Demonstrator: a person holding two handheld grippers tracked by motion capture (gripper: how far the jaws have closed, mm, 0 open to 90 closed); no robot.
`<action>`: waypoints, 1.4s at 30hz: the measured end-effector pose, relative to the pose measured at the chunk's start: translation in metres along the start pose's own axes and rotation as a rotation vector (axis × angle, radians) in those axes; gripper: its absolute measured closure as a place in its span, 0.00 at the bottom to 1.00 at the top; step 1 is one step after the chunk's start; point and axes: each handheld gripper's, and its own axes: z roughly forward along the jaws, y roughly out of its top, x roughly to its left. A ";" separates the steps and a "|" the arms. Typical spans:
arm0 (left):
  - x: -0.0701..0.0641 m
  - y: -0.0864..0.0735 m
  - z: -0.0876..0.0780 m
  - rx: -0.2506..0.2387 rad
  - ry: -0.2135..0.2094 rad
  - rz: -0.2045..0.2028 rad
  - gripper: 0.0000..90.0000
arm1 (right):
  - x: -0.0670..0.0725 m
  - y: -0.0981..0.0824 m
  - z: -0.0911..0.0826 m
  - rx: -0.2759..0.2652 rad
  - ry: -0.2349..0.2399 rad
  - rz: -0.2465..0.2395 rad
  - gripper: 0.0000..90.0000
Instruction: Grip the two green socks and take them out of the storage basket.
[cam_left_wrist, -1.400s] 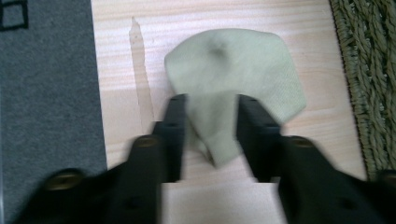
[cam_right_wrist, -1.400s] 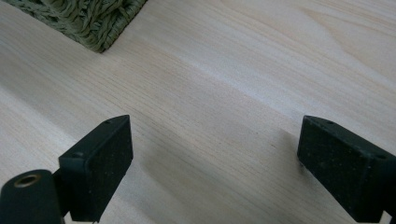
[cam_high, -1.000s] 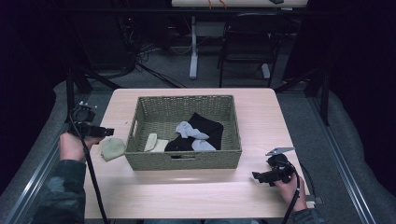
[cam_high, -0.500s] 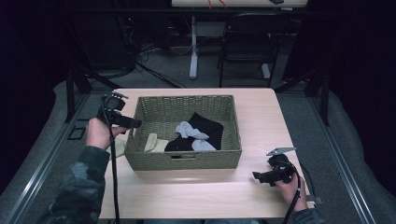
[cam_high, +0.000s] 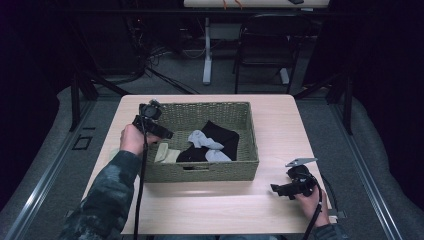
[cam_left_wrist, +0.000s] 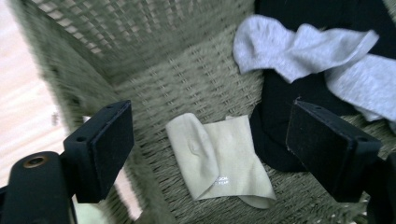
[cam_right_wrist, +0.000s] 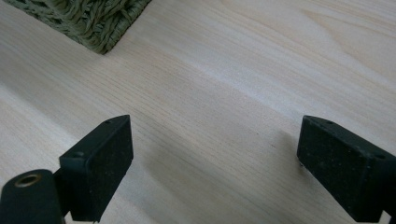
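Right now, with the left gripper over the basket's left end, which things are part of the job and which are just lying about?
In the job:
- left gripper, jaws open, just closed a little, nothing between them
- pale yellow sock
- grey socks
- black sock
- wicker basket

Lying about:
- right gripper, open, on the table
- chair behind

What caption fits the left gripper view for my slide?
Open left tool poised above a pale yellow sock on the wicker basket floor, beside grey socks on black clothing.
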 end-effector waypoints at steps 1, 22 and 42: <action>0.000 0.000 0.000 0.000 0.000 0.000 0.18 | 0.000 0.000 0.000 0.000 0.000 0.000 0.11; -0.001 0.002 0.068 0.210 -0.018 -0.001 0.39 | -0.001 0.000 0.000 -0.006 0.001 0.002 0.11; -0.007 0.004 0.095 0.349 0.033 0.022 0.88 | -0.002 0.000 -0.002 -0.017 0.002 0.003 0.11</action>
